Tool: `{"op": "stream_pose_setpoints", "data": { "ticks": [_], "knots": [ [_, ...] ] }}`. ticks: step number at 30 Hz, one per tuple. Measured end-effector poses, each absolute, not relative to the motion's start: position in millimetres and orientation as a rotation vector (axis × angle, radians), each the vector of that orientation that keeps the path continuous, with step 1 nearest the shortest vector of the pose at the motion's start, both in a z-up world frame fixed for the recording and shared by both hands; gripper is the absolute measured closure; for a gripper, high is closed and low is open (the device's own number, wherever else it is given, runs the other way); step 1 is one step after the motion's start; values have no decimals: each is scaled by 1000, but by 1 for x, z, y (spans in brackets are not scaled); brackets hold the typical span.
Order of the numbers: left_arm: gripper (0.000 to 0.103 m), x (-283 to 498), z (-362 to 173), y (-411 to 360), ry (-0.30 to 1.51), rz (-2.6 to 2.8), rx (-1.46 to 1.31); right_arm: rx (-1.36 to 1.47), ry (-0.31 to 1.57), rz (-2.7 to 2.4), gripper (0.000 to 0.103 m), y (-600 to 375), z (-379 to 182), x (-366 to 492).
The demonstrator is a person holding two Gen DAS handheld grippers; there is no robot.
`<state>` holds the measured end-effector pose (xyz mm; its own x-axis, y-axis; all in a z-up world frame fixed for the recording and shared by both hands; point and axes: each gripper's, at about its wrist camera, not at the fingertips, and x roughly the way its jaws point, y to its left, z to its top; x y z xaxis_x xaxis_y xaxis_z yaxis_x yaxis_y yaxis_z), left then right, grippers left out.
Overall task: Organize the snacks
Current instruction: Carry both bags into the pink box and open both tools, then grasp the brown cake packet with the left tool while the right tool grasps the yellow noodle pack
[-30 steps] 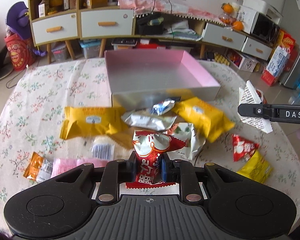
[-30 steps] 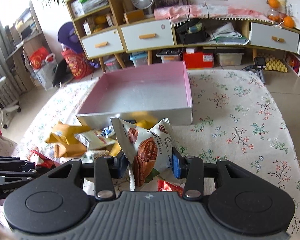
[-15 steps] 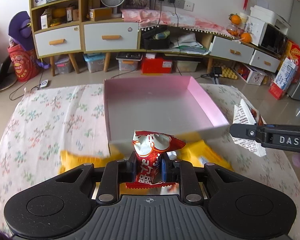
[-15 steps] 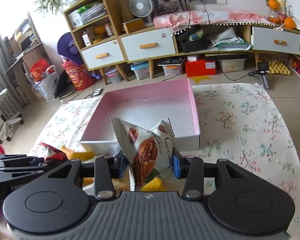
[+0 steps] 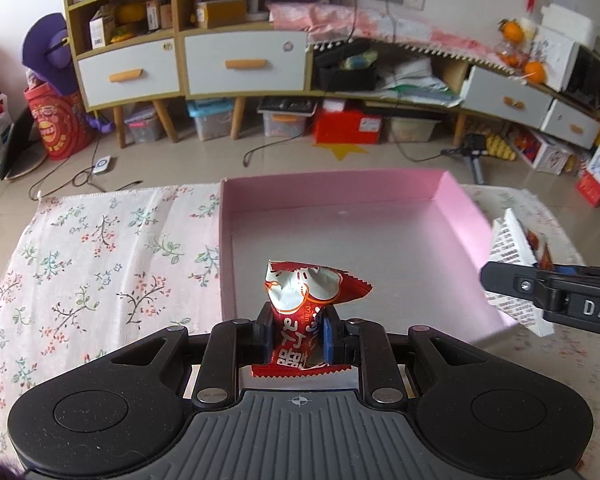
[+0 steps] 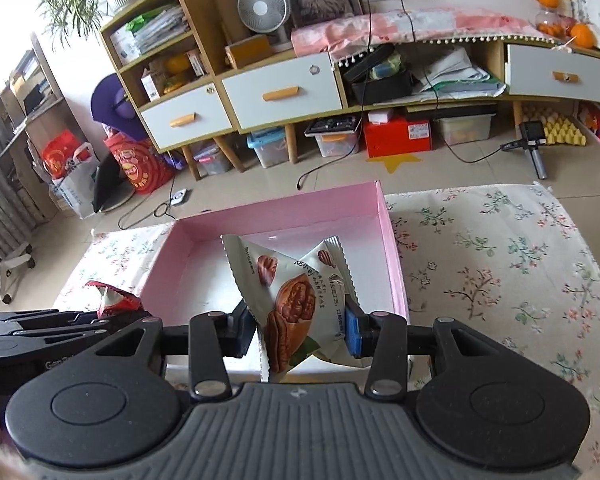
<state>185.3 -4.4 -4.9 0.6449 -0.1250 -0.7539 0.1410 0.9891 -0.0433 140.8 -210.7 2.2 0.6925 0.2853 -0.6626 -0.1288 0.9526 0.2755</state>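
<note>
My left gripper (image 5: 295, 330) is shut on a red and white snack packet (image 5: 302, 308), held upright over the near left part of the pink box (image 5: 456, 210). The box's floor shows nothing lying on it. My right gripper (image 6: 300, 330) is shut on a white pecan snack bag (image 6: 296, 300) above the near edge of the same pink box (image 6: 390, 236). In the left wrist view the right gripper (image 5: 552, 300) pokes in from the right with the bag's printed back (image 5: 510, 246). The right wrist view shows the left gripper (image 6: 60, 324) and its red packet (image 6: 112, 300) at lower left.
A floral tablecloth (image 5: 92, 256) covers the table around the box, and also shows to its right (image 6: 500, 264). Beyond the table lie a tiled floor with cables (image 6: 328, 172), low cabinets with white drawers (image 5: 244, 66) and storage bins.
Both grippers have carried their packets forward from over the snack pile to above the pink box. The pile of loose snacks has dropped out of view beneath them.
</note>
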Motion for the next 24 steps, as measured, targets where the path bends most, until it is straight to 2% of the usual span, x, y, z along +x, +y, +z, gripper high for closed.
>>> {"op": "stream_pose_setpoints", "data": {
  "ticks": [9,12,14,15,16,17,20,24],
  "knots": [
    [83,201,-22,-4,899,-126,33,189,820,206,63,-205,-10,154],
    [79,201,-26,-4,901,-123,35,181,832,199,62,-204,-12,154],
    [75,202,-28,-4,909,-134,34,184,837,192,59,-204,-11,156],
    [73,202,-28,-4,914,-138,32,188,838,182,54,-205,-11,156],
    [68,202,-28,-4,915,-139,30,195,838,180,42,-206,-10,156],
    [62,202,-27,-3,911,-140,29,202,834,177,37,-207,-9,156],
    [53,199,-23,-3,897,-142,28,214,822,177,34,-210,-4,154],
    [48,194,-14,-4,886,-153,23,223,815,168,29,-211,1,152]
  ]
}}
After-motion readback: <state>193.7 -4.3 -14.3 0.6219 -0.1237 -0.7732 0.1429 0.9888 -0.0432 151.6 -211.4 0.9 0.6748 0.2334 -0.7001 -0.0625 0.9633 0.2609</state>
